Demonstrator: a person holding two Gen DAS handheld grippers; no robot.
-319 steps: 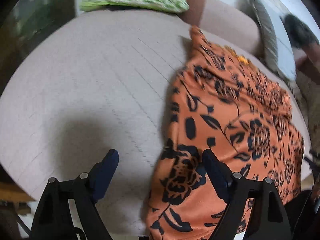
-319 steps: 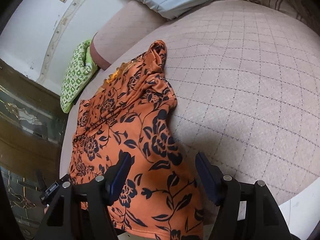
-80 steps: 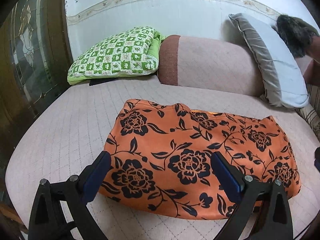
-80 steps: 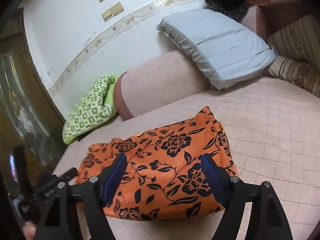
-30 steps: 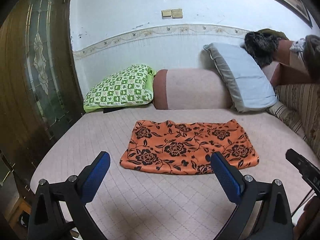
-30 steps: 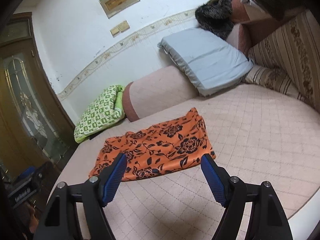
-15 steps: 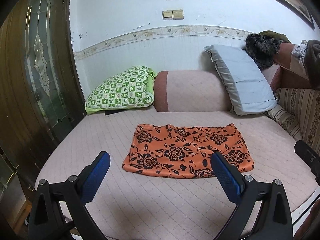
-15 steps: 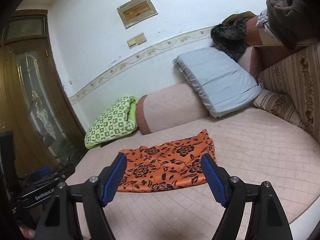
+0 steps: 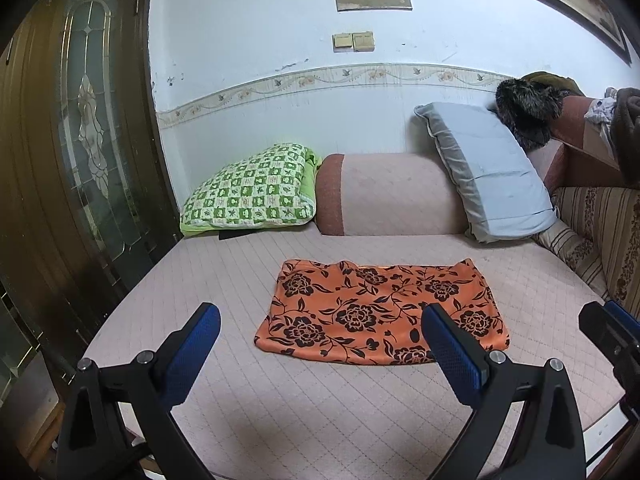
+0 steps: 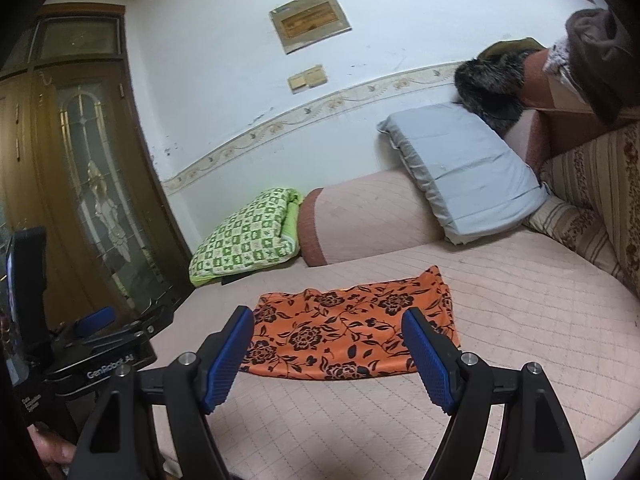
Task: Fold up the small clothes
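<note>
The left gripper (image 9: 320, 344) has its blue-padded fingers (image 9: 454, 350) spread wide with nothing between them, held above the near part of the pink quilted bed (image 9: 320, 412) and aimed level toward the wall. Just beyond those fingers, and apart from them, lies the orange floral garment (image 9: 380, 312), folded into a flat rectangle whose long axis runs crosswise to the fingers, from left to right; its nearer long edge faces the fingers. The right gripper (image 10: 328, 354) likewise has its fingers (image 10: 426, 362) parted and empty, raised over the bed's near edge, with the orange floral garment (image 10: 352, 332) ahead of them and its long side running across the gap. Past the garment, on the far left, a green checked pillow (image 9: 250, 192) rests beside a pink bolster (image 9: 388, 196), and a grey pillow (image 9: 490, 176) leans on the far right. At the left edge of the right wrist view the left gripper (image 10: 94, 322) shows from the side.
</note>
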